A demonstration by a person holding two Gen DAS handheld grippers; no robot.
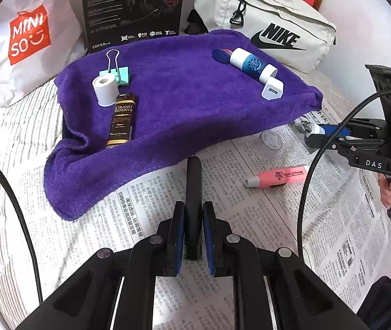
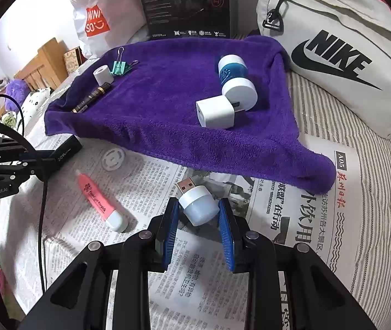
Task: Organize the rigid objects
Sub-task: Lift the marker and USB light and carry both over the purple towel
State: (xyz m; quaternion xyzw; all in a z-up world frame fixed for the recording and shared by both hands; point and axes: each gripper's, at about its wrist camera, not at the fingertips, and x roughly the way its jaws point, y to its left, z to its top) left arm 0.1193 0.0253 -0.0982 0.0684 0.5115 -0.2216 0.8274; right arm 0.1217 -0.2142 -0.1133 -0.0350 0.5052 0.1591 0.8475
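On the newspaper (image 1: 146, 220) in the left wrist view, the left gripper (image 1: 194, 236) pinches a flat black block (image 1: 194, 192) between its two blue pads. The block stands on its thin edge and points to 12 o'clock. The purple towel (image 1: 184, 104) lies past it. At 11 o'clock on the towel sit a white roll (image 1: 105, 89), a mint binder clip (image 1: 118, 73) and a dark tube with gold words (image 1: 121, 121). At 1 o'clock lie a blue and white bottle (image 1: 252, 64) and a white charger cube (image 1: 272, 89). A pink highlighter (image 1: 278, 177) lies on the paper at 3 o'clock.

In the right wrist view, the right gripper (image 2: 198, 221) squeezes a small white USB night light (image 2: 199, 206). It has a round, cloudy dome. Its metal plug sticks out toward 11 o'clock. It is held just above the newspaper, near the towel's front edge. The pink highlighter (image 2: 99, 203) lies at 9 o'clock, with its white cap near us.
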